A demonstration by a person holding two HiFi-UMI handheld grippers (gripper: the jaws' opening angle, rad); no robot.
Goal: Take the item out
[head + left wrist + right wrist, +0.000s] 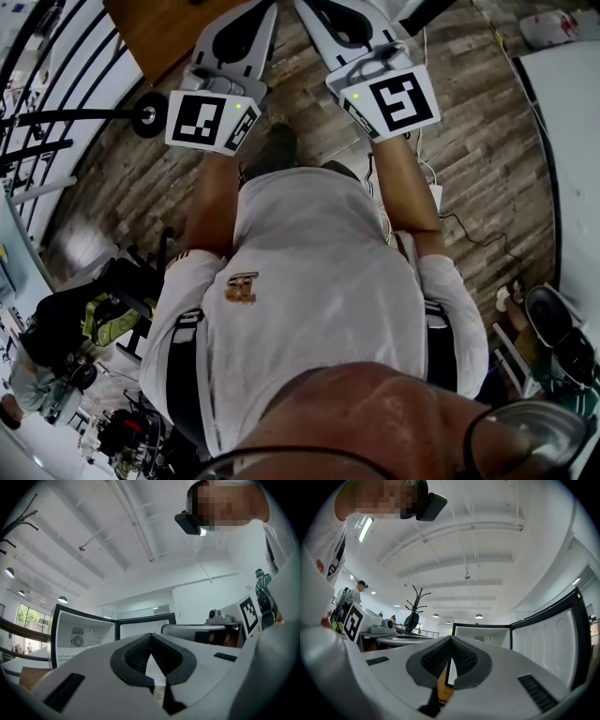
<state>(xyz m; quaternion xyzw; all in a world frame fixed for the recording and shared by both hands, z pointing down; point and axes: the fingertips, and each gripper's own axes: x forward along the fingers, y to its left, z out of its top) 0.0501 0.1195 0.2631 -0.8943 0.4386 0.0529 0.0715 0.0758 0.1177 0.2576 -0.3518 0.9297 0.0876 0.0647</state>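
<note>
A small fridge (82, 632) stands open ahead of both grippers, with a white inside and a round fan grille on its back wall. In the right gripper view the fridge (480, 633) has its door (548, 641) swung out to the right. No item inside it can be made out. My left gripper (150, 635) is shut, pads meeting at the tip with nothing between them. My right gripper (451, 638) is shut and empty too. In the head view the left gripper (242, 42) and right gripper (345, 26) are held side by side, pointing forward, tips cut off by the frame's edge.
A wooden tabletop (159, 28) lies ahead on the left, above a wood-plank floor (478, 103). A white table (574, 141) runs along the right. Black rails and a castor wheel (148, 114) are at the left. A cable (469, 236) trails on the floor.
</note>
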